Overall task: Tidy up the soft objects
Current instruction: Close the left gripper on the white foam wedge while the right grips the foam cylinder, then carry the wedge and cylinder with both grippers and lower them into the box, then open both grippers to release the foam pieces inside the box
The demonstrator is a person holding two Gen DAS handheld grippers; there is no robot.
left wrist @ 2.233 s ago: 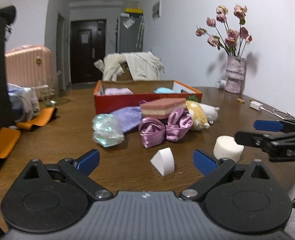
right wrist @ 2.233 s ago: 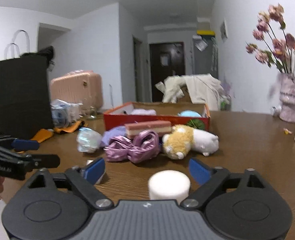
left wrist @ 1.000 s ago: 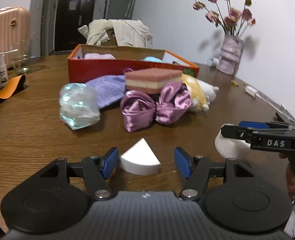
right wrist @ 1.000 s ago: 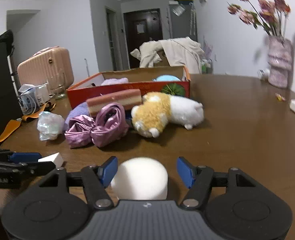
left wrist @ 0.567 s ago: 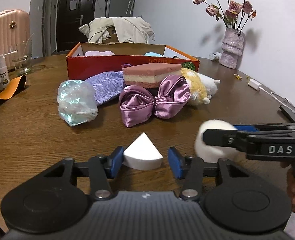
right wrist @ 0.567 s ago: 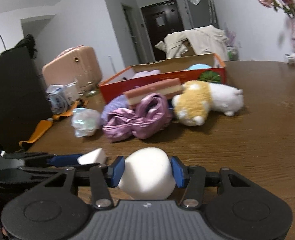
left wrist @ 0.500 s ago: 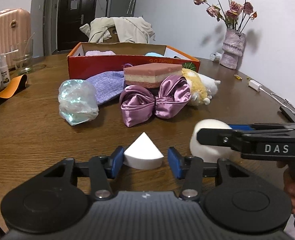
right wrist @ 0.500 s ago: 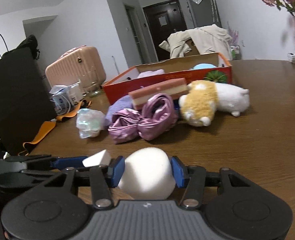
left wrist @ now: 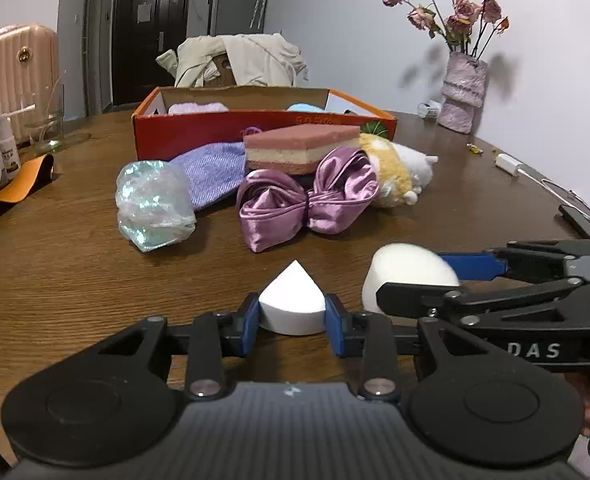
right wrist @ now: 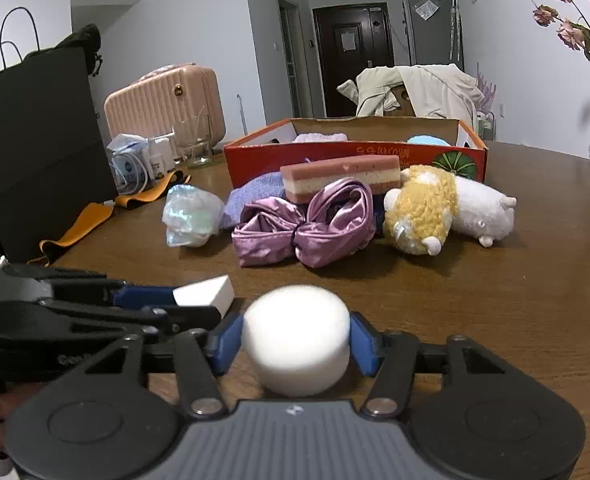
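Two white sponges gripped, one in each gripper, low over the wooden table [left wrist: 55, 280].

Left gripper [left wrist: 293, 318] closed on the wedge sponge [left wrist: 291, 300], blue pads pressing both its sides; right gripper [right wrist: 297, 340] closed on the round sponge [right wrist: 297, 340] (a little blurred). Further ahead, in a loose pile touching each other: satin bow [left wrist: 309, 200], layered pink sponge block [left wrist: 301, 150], purple knit cloth [left wrist: 211, 172], plush toy [right wrist: 447, 208], crinkled plastic ball [left wrist: 153, 204]. Behind the pile, the red box [left wrist: 199, 132] with soft things inside.

vase [left wrist: 463, 92] (dried roses), pink suitcase [right wrist: 163, 98]
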